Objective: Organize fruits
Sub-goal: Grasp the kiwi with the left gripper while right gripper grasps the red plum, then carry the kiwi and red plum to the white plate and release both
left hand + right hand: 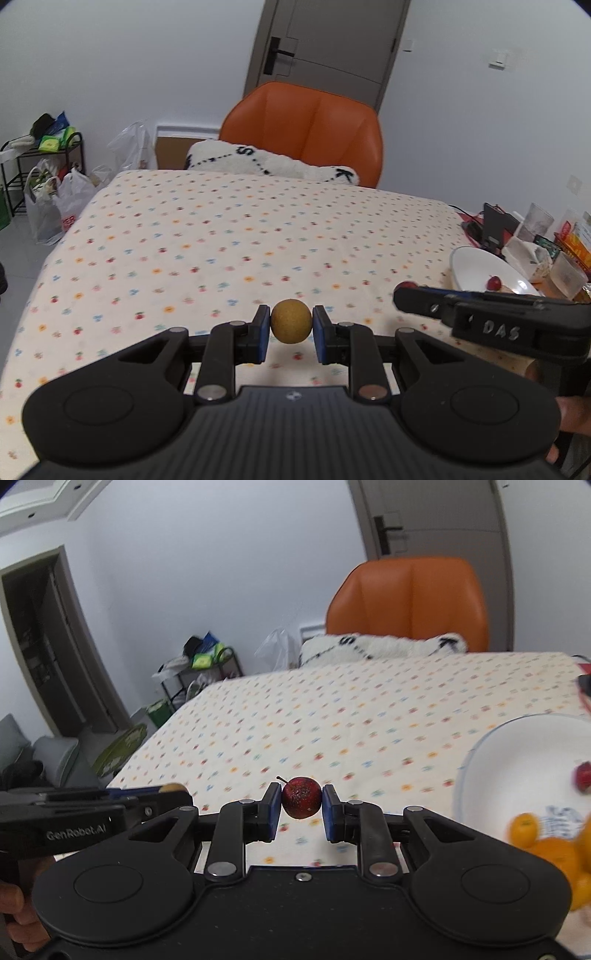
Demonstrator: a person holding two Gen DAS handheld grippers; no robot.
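Left wrist view shows the left hand-held gripper [291, 328] with its two blue pads closed partway on a small round yellow-brown fruit [291, 321]. The pads press it from both sides, so it hangs in the air above the bench [221, 236], which wears a dotted cloth. Off to the right, the right hand-held gripper [406, 290] pokes in from the side with something red at its tip. Behind it sits a white bowl [476, 266] with one little red fruit [494, 283] inside. I think the bowl is where the fruits should go.

Right wrist view shows the right hand-held gripper [301, 805] closed partway on a small dark red fruit [301, 798] with a thin stem. Both pads touch its sides and it is lifted clear of the cloth. The white bowl [517, 746] is close by on the right, with a red fruit [583, 777] in it and some orange fruits [546, 845] at its near side. The red one is probably held up so it can be carried over to the bowl. The left hand-held gripper [173, 789] shows at the left edge, a bit of yellow fruit at its tip.
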